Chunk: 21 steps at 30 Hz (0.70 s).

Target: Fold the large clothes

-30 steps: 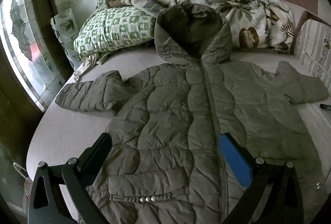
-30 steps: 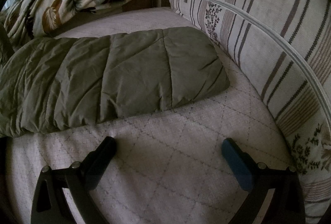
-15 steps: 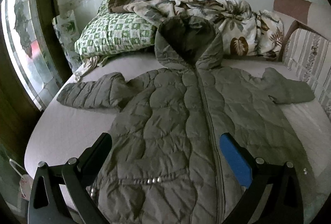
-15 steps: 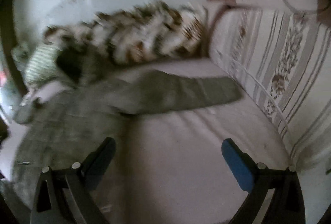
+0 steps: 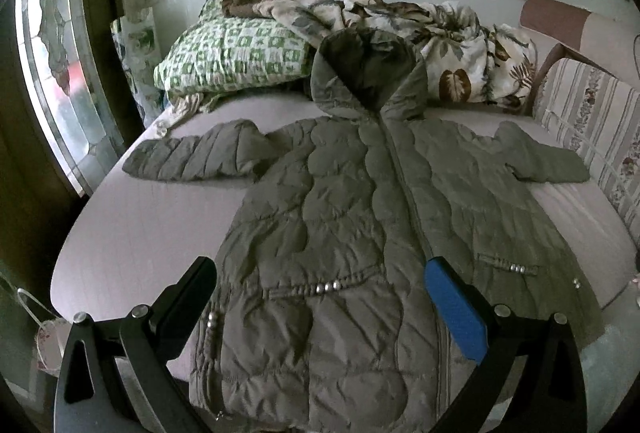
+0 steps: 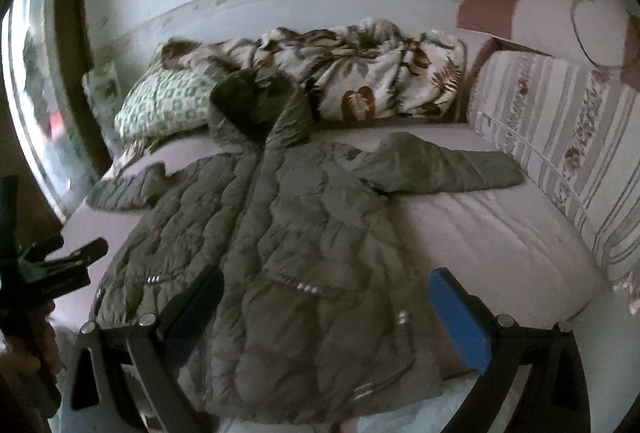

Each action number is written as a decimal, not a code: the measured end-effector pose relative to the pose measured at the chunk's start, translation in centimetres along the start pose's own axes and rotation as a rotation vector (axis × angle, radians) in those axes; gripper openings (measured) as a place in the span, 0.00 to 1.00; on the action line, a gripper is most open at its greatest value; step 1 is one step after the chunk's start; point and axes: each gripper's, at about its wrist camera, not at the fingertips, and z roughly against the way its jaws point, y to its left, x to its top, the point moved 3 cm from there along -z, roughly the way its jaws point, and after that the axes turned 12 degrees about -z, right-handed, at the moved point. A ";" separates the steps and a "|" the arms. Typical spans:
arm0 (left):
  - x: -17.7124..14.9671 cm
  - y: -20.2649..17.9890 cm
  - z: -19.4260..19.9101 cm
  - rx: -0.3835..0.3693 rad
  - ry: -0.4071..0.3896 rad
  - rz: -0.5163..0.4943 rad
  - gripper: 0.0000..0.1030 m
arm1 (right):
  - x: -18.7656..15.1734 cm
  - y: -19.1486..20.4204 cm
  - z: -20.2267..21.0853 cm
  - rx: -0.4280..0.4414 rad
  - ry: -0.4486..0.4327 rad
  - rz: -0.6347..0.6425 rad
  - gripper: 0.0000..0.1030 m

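An olive quilted hooded jacket [image 5: 360, 217] lies flat, front up and zipped, on a pale bed [image 5: 132, 233], sleeves spread to both sides, hood toward the pillows. It also shows in the right wrist view [image 6: 288, 245]. My left gripper [image 5: 320, 285] is open and empty, above the jacket's lower hem. My right gripper [image 6: 326, 293] is open and empty, above the hem's right side. The left gripper [image 6: 60, 265] shows at the left edge of the right wrist view.
A green checked pillow [image 5: 232, 57] and a leaf-print blanket [image 5: 440, 37] lie at the head of the bed. A striped cushion [image 6: 568, 137] lines the right side. A stained-glass window [image 5: 60, 73] stands at the left.
Both grippers have pulled back from the bed toward its foot. The right gripper left the right sleeve and now looks over the whole jacket. The jacket has not moved.
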 end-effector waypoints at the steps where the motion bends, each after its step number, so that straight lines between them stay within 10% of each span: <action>1: -0.3 0.1 0.1 -0.002 0.000 -0.001 1.00 | 0.0 0.4 -0.2 -0.006 0.006 0.016 1.00; 21: -2.6 1.0 1.3 -0.016 -0.001 -0.007 1.00 | -1.8 3.5 1.2 -0.005 0.041 0.063 1.00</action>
